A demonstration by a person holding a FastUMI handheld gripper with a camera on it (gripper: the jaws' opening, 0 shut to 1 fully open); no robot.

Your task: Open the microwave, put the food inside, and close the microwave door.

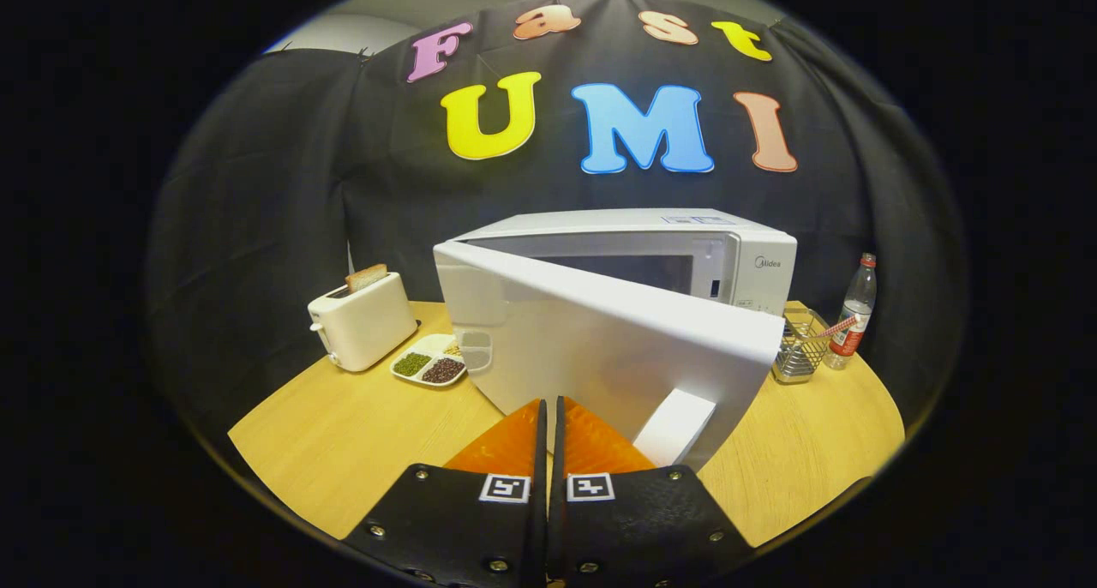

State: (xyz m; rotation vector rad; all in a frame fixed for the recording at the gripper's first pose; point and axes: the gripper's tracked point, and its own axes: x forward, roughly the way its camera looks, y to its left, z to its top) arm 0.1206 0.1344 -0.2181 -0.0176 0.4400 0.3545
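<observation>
The claw (pixel 548 408), low in the middle, is clenched and holds nothing. Its tips meet the half-open microwave door (pixel 600 339) at center. Closing step, I think: push it shut.

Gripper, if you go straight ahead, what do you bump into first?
Most likely the microwave door. The gripper has its fingers pressed together, holding nothing, and their tips sit just short of the door's outer face, or perhaps touching it; depth is hard to judge. The door stands partly open.
</observation>
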